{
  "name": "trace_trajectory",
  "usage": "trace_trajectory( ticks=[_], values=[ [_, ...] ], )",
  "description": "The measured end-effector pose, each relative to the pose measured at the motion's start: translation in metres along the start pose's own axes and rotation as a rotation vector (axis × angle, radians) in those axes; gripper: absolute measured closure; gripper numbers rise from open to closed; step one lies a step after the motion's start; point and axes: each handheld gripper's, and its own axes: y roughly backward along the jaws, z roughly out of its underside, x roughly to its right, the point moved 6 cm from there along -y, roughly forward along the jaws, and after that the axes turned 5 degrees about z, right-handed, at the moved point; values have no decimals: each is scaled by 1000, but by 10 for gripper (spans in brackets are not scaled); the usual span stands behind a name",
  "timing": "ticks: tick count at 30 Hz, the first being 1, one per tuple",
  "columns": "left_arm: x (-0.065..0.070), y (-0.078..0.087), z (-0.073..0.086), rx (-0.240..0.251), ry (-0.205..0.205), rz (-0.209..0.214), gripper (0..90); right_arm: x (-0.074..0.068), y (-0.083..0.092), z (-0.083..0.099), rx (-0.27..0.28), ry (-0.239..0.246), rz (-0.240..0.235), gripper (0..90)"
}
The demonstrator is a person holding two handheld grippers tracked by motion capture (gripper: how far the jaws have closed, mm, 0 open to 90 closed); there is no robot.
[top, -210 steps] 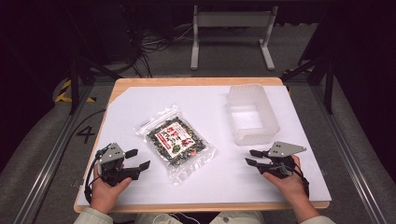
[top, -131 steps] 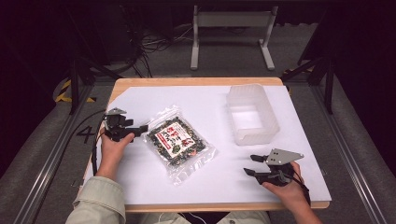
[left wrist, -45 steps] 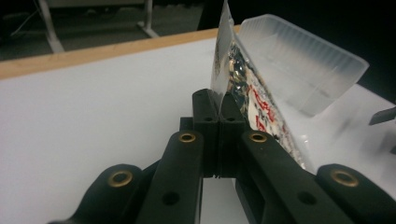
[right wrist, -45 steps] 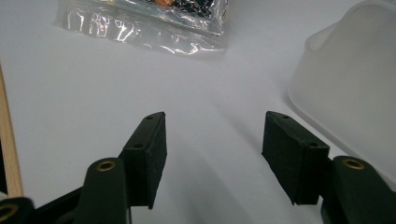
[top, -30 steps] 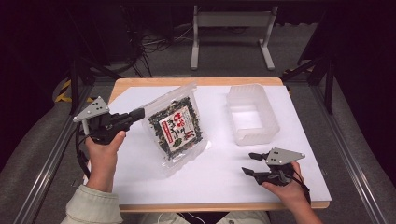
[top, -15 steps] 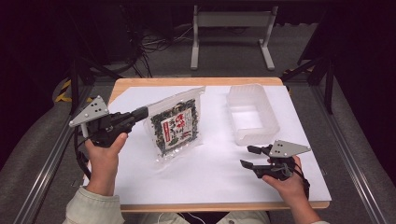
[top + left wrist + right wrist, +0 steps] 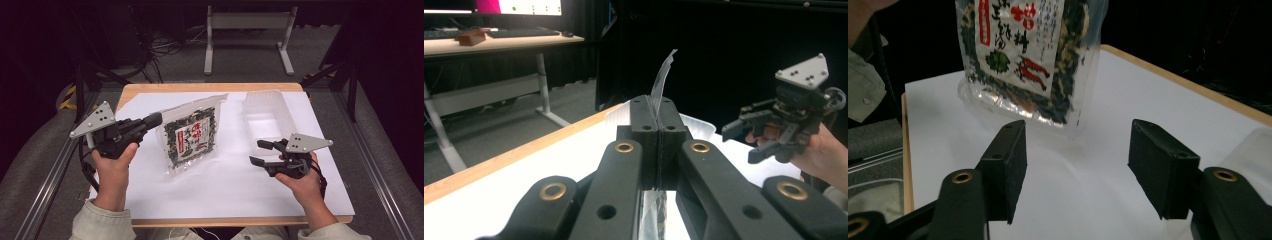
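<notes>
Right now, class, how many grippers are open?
1: the right gripper, open above the white sheet near the plastic tray. The left gripper is shut on the packet.

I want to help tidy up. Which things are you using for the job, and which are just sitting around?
In use:
- seaweed snack bag, pinched at its edge by the left gripper
- right gripper, open, facing the bag
- clear plastic tub

Just lying about:
- metal stand behind the table
- cables on the floor
</notes>
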Motion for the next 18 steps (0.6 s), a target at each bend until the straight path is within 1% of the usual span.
trace_trajectory(
  ticks=[2,4,5,6,7,8,9,13,16,18],
  values=[
    [2,-1,-1,4,2,7,898,0,-2,-10,10,5,-10,388],
    [4,-1,-2,2,5,23,898,0,-6,-21,21,14,-19,379],
    [4,-1,-2,2,5,23,898,1,-7,-24,25,15,-24,376],
    [4,-1,-2,1,3,28,898,1,-7,-24,25,15,-24,376],
    [5,-2,-2,2,3,33,897,1,-10,-32,35,13,-34,369],
    [6,-2,-2,4,3,36,898,2,-12,-35,39,11,-39,366],
    [6,-2,-2,4,3,36,898,2,-12,-35,39,11,-39,366],
    [12,-2,-5,11,-5,51,898,4,-21,-50,64,6,-54,342],
    [15,-1,-6,14,-10,57,897,5,-24,-54,69,8,-54,336],
    [18,-1,-8,16,-16,64,897,5,-28,-58,73,2,-63,329]
  ],
)
